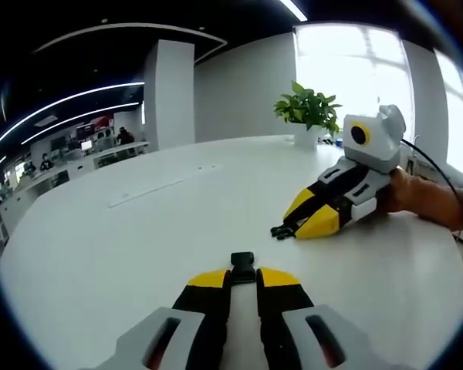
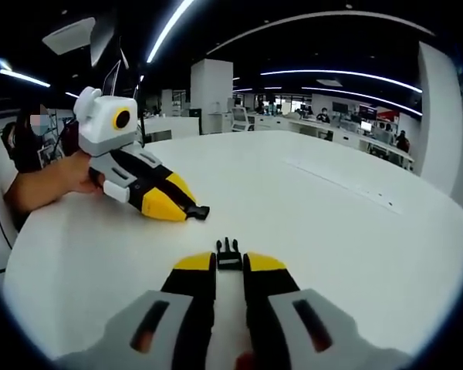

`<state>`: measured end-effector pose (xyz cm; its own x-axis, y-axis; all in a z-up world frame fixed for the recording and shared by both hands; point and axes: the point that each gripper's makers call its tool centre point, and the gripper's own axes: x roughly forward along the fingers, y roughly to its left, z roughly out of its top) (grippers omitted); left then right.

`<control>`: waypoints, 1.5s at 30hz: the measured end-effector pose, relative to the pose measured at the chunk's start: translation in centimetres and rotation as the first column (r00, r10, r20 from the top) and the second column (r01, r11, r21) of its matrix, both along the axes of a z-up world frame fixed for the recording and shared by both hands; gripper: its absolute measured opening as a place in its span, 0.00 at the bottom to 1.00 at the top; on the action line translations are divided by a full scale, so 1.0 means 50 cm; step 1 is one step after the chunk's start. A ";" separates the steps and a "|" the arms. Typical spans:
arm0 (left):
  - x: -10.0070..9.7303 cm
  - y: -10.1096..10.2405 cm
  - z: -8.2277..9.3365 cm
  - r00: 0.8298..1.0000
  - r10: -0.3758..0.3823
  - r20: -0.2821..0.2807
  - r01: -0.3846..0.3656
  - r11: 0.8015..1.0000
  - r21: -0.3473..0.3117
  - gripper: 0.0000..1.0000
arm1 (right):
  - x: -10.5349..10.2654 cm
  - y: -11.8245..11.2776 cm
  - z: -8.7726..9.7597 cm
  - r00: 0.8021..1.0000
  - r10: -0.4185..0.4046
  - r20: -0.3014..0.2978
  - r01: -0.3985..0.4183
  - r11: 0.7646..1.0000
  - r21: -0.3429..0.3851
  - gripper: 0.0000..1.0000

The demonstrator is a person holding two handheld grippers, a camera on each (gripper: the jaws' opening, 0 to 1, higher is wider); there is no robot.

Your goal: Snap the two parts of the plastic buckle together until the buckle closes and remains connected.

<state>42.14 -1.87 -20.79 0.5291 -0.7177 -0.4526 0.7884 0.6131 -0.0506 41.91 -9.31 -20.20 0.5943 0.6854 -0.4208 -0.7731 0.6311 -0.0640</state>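
- In the left gripper view, the left gripper [image 1: 243, 279] rises from the bottom centre, its jaws nearly together and clamped on the socket half [image 1: 243, 267] of the black buckle, which sticks out just past the yellow tips.
- In the same view the right gripper [image 1: 288, 229] lies low on the white table [image 1: 139, 231] at centre right, tips pointing toward lower left, with a hand [image 1: 417, 199] behind it at the right edge.
- The pronged half [image 1: 282, 230] pokes from those tips, touching or nearly touching the tabletop.
- In the right gripper view, the right gripper [image 2: 230, 268] comes up from the bottom centre, jaws pinched on the pronged half [image 2: 229, 253], whose prongs point away toward the middle of the frame.
- There the left gripper [image 2: 198, 210] sits at upper left, tips aimed toward the centre, the socket half [image 2: 199, 210] showing as a small dark piece at its nose; a hand [image 2: 73, 179] holds it from the left.
- The two halves are apart, not joined, with bare table between them.
- The one container is a white pot [image 1: 306, 136] at the far table edge, upper right in the left gripper view; a leafy green plant [image 1: 309, 106] stands in it.
- Desks and people sit in the background, too small to make out.
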 end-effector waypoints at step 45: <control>-0.009 0.002 0.016 1.000 0.008 0.010 -0.008 1.000 -0.030 0.12 | -0.012 -0.005 0.012 1.000 -0.018 -0.002 0.018 1.000 0.016 0.13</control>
<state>41.70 -1.76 -20.00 0.5391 -0.7270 -0.4253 0.7842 0.6175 -0.0614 41.33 -9.56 -19.62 0.6061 0.6811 -0.4109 -0.7616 0.6460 -0.0527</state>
